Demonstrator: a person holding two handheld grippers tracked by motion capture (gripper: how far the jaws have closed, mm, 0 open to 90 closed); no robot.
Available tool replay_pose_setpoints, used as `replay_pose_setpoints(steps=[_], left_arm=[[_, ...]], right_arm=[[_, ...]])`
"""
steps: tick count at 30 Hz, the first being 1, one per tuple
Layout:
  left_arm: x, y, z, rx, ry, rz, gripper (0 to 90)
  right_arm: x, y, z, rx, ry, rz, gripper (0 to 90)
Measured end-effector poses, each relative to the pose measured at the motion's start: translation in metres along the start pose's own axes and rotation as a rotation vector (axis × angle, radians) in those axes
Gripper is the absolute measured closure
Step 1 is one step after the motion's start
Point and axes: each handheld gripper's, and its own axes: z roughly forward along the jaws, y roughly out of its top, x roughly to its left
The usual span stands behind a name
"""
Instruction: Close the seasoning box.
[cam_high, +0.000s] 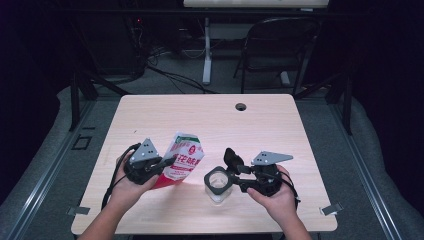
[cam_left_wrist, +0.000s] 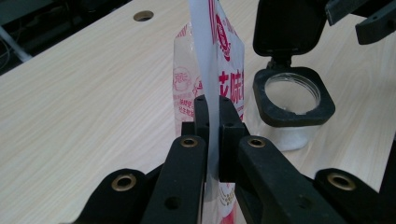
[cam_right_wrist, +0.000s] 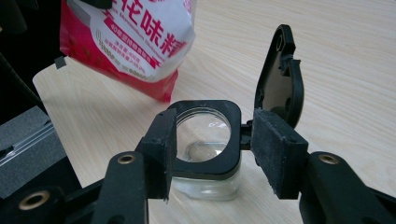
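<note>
Left tool (cam_left_wrist: 212, 116) pinching the edge of the red-and-white bag (cam_high: 182, 159), tilted over the surface (cam_high: 210, 115) left of centre. Right tool (cam_right_wrist: 212, 149) clamped on the black rim of the clear jar (cam_high: 218, 184), lid (cam_right_wrist: 280, 74) flipped up, just right of the bag.

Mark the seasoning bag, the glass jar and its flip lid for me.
seasoning bag (cam_high: 184, 161): high view, on its printed red-and-white front.
glass jar (cam_right_wrist: 205, 186): right gripper view, on its clear wall below the black collar.
flip lid (cam_left_wrist: 289, 25): left gripper view, on the open lid's inner face.
</note>
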Motion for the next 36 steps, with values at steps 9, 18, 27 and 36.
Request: replay_pose_setpoints(steps=[9,18,27,36], left_arm=[[0.003,-0.023,-0.011,-0.062,-0.01,-0.074,90.0],[0.003,-0.049,-0.021,-0.082,-0.007,-0.125,90.0],[0.003,-0.075,-0.024,-0.085,-0.016,-0.199,90.0],[0.004,-0.089,-0.023,-0.081,-0.026,-0.248,90.0]], right_arm=[[0.01,0.005,0.006,0.01,0.025,-0.031,50.2],[0.031,0.024,0.025,0.034,0.074,-0.105,48.8],[0.047,0.034,0.054,0.047,0.144,-0.116,48.5],[0.062,0.04,0.075,0.07,0.206,-0.144,48.5]])
